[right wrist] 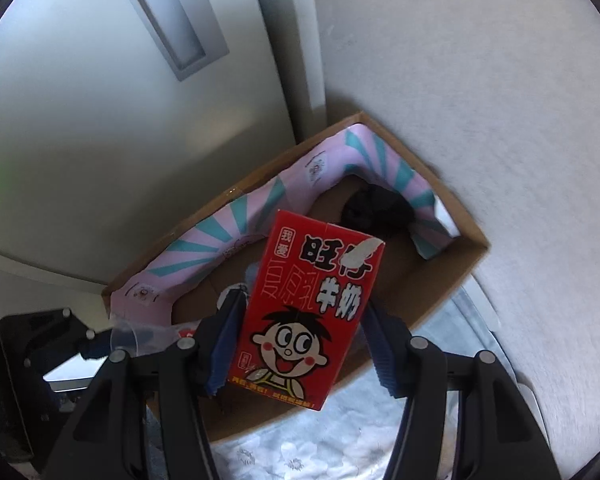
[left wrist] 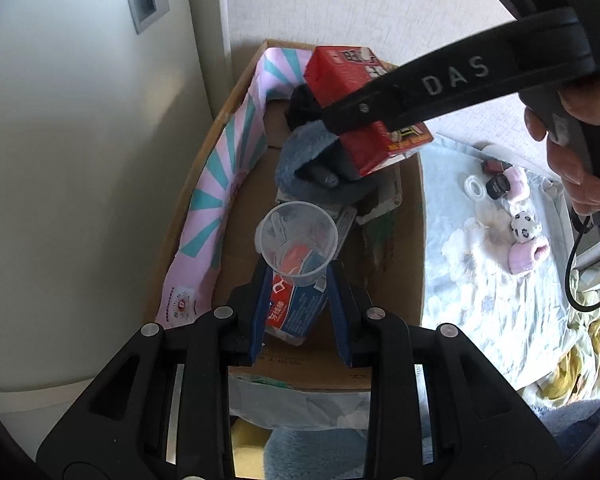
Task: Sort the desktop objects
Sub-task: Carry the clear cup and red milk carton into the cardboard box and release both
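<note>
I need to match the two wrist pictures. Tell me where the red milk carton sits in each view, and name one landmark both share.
Left wrist: the red milk carton is upper centre, above the cardboard box, clamped in the right gripper.
Right wrist: the carton fills the lower centre, between the gripper's fingers.
Shared landmark: the pink and teal striped liner along the box wall.

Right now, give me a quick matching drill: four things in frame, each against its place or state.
Things:
1. milk carton
2. plastic cup
3. pink-and-teal strip
4. spotted ball

Places:
A. on the floral cloth, outside the box
B. along the cardboard box's inner wall
C. between the left gripper's fingers
D. between the right gripper's fingers

Pairs: 1-D, 2-C, 3-B, 4-A
</note>
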Available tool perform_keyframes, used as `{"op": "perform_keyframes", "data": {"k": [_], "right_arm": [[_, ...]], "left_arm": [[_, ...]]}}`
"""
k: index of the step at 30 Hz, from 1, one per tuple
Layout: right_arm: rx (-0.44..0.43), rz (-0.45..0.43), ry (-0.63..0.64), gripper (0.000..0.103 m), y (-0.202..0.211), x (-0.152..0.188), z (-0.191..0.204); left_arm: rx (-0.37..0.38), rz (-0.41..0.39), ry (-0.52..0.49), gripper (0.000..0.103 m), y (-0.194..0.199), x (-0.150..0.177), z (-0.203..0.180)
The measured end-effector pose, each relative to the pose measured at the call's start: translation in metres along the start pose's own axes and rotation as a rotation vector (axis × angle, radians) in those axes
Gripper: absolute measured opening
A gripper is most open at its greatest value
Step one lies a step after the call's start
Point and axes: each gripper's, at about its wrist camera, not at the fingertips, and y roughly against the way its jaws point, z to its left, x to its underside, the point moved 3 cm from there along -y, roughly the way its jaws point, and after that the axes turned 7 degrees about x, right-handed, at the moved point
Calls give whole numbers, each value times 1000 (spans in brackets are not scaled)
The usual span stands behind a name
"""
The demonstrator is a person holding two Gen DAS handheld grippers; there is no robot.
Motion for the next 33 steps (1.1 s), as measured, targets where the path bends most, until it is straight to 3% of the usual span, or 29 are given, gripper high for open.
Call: {"op": "perform_keyframes", "data": {"k": [13, 15, 16, 17, 18, 19, 22, 33], "right_arm": [[-50, 12, -18, 54, -7, -18, -1], [-61, 13, -49, 55, -10, -20, -3], [-60, 16, -71, 61, -11, -21, -6], [-64, 20, -96, 69, -13, -21, -9], [-78, 6, -119, 91, -13, -21, -13], [-90, -19, -142, 103, -11, -21, -16], [-106, -62, -199, 103, -3, -20, -25], [-90, -162, -212, 103, 43, 5, -46]], "left_arm": [[20, 18, -32, 26, -10, -9, 5], [21, 37, -47, 42, -12, -10, 2], [-6, 37, -59, 91, -13, -11, 0], [-29, 15, -77, 101, -12, -12, -2], [-34, -7, -93, 103, -11, -11, -4], [-22, -18, -101, 103, -12, -10, -5], [30, -42, -95, 103, -15, -6, -7], [27, -73, -101, 103, -23, -11, -5]]}}
